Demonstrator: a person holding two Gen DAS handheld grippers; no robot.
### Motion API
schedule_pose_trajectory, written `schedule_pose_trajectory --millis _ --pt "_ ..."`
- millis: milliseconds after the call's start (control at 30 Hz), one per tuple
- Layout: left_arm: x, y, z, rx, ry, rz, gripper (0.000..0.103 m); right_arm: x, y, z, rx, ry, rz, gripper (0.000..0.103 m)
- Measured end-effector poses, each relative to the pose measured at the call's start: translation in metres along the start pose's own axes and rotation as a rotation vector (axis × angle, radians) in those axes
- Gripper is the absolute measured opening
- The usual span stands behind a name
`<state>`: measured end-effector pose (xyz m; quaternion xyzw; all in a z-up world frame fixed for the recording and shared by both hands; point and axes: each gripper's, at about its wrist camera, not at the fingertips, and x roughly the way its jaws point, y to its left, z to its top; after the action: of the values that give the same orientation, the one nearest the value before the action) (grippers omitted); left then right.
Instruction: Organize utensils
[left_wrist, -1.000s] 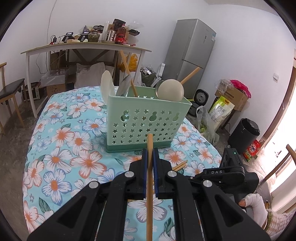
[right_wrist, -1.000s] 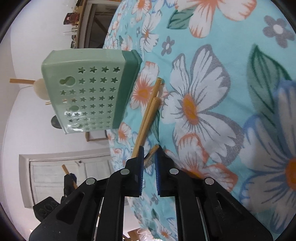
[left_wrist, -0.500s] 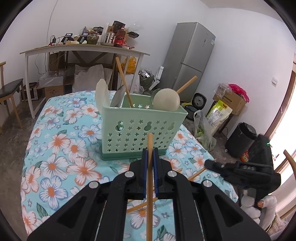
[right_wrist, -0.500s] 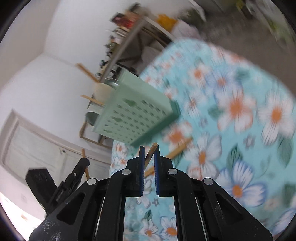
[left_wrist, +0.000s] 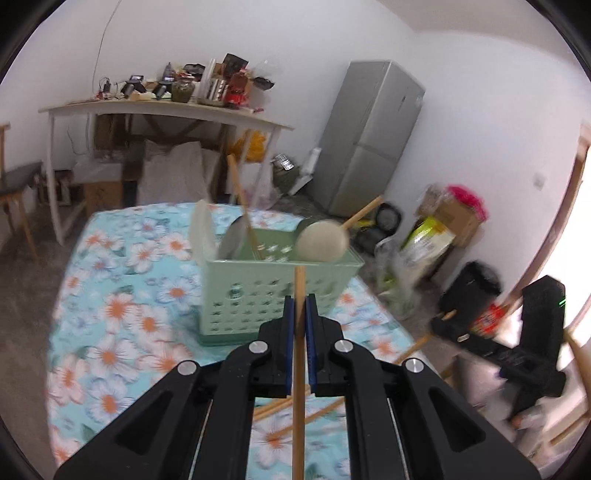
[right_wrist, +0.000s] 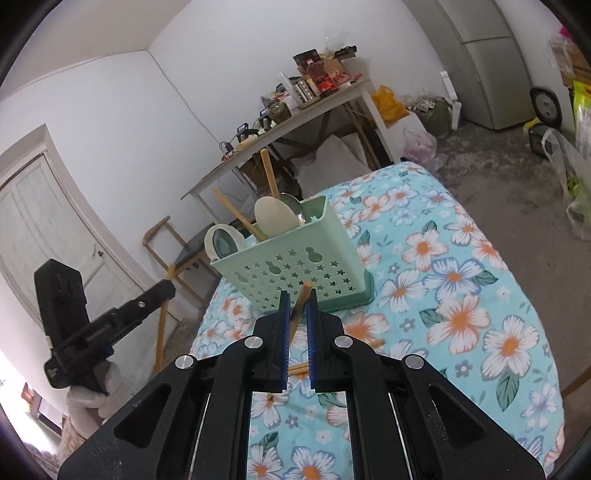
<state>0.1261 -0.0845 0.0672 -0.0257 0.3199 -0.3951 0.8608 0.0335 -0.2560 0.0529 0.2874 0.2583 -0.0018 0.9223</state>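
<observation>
**Both grippers clamped on a chopstick in front of the green caddy**

Your left gripper (left_wrist: 299, 306) has its blue-padded jaws nearly together on a wooden chopstick (left_wrist: 298, 373). The stick stands almost upright through the jaws, its top poking above the fingertips to about the rim of the caddy, its lower end running out of the bottom of the left wrist view.

Your right gripper (right_wrist: 297, 299) is pinched on a second chopstick (right_wrist: 300, 303), which leans from lower left to upper right between the pads, with only a short tip showing above them. From the left wrist view you can see that same gripper off the table's right edge, raised, with a stick sticking out of both sides of its jaws.

The mint-green utensil caddy (right_wrist: 295, 266), perforated with stars and gourd shapes, stands upright on the flowered tablecloth (right_wrist: 461, 295), just beyond both sets of fingertips. Inside it you have a wooden spoon (right_wrist: 275, 218) with its bowl up, a metal spoon (right_wrist: 295, 206) beside that, a pale scoop (right_wrist: 221, 242) at the other end, and two wooden handles angled out above the rim.

More loose chopsticks (left_wrist: 295, 413) lie flat on the cloth near you, below your left gripper and partly hidden by it. In the right wrist view, your gloved left hand (right_wrist: 90, 395) holds the other gripper's black handle off the table's left side
</observation>
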Motion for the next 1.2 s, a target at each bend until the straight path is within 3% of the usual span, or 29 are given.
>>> schedule_pose_trajectory --millis 100,200,300,367,433,600,933,1200 --pt "0.025 0.021 -0.013 -0.088 0.102 0.006 0.005 0.003 -0.001 0.0 0.008 0.004 0.005 0.006" --pt "0.038 0.033 -0.023 -0.141 0.132 0.009 0.005 0.001 -0.002 0.0 0.015 0.01 0.007 0.006" --pt "0.038 0.041 -0.024 -0.224 0.091 -0.04 0.005 0.001 -0.005 0.001 0.026 0.014 0.006 0.006" --pt "0.03 0.048 -0.022 -0.301 0.007 -0.088 0.006 0.002 -0.007 0.001 0.034 0.017 0.006 0.006" --pt "0.023 0.054 -0.023 -0.344 -0.053 -0.09 0.006 0.002 -0.007 0.001 0.037 0.018 0.005 0.007" --pt "0.024 0.055 -0.027 -0.302 -0.055 0.004 0.006 0.003 -0.007 0.001 0.039 0.019 0.006 0.007" --pt "0.003 0.053 -0.024 -0.253 -0.11 0.02 0.005 0.002 -0.005 0.0 0.035 0.024 0.015 0.006" --pt "-0.03 0.04 -0.001 -0.199 -0.211 0.008 0.005 -0.003 -0.001 0.007 0.038 0.015 0.074 0.004"
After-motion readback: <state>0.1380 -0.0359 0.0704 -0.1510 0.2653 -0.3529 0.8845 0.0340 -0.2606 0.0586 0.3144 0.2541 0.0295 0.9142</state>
